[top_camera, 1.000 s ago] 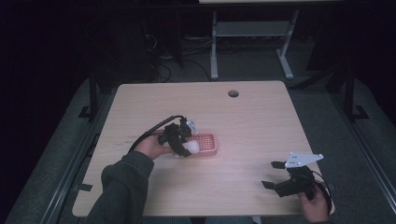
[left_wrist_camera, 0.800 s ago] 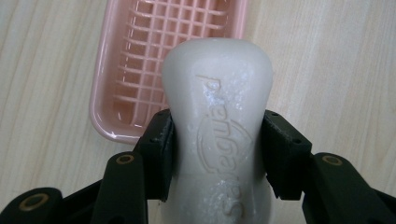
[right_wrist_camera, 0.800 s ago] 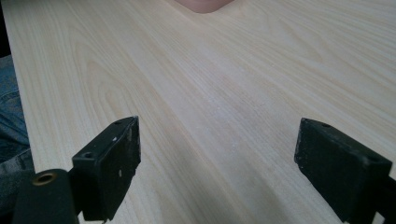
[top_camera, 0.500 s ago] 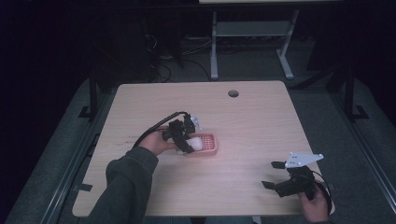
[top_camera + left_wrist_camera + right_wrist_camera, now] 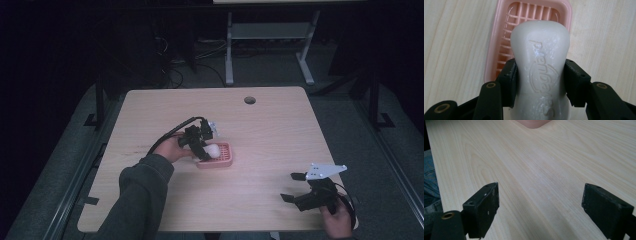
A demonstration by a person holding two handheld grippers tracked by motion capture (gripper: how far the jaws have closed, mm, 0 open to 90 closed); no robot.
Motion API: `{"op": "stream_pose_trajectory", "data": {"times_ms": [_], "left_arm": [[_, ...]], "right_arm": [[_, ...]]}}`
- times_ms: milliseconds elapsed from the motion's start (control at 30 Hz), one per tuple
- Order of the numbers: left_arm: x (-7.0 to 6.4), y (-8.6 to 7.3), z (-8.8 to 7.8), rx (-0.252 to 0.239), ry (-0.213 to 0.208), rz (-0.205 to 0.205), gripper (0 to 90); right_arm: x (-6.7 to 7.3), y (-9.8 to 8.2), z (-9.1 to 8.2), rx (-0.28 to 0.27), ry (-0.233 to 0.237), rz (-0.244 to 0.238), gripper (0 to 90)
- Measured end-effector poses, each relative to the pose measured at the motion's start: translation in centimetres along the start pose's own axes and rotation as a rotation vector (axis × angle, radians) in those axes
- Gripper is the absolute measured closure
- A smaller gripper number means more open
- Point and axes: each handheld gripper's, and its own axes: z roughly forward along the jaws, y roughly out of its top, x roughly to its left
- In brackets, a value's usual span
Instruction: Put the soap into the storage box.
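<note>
Over table [image 5: 280, 125], left gripper [image 5: 540, 75] pinches soap [image 5: 541, 62]

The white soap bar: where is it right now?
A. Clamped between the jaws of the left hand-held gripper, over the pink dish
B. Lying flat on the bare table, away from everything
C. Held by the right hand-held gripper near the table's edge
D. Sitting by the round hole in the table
A: the left gripper view shows the soap pinched from both sides by the left hand-held gripper, with the pink dish under it.
</note>
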Motion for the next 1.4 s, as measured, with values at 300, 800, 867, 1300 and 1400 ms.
{"op": "stream_pose_trajectory", "data": {"times_ms": [300,800,867,1300,1400], "left_arm": [[0.3,1.1,0.3,0.007,0.007,0.016,49.7],[0.9,1.9,1.6,0.002,-0.017,0.002,49.6],[0.9,2.0,1.9,0.007,-0.017,0.000,49.6],[1.2,2.0,2.5,0.015,-0.017,0.000,49.5],[1.2,2.0,2.6,0.023,-0.018,0.002,49.5]], "right_arm": [[0.0,0.0,0.1,0.004,0.005,0.004,14.1],[-0.1,0.0,0.1,0.003,0.011,0.003,14.2],[-0.1,0.0,0.1,0.004,0.011,0.002,14.1],[-0.1,0.0,0.1,0.000,0.012,0.009,14.1],[-0.1,0.0,0.0,-0.001,0.012,0.007,14.2]]}}
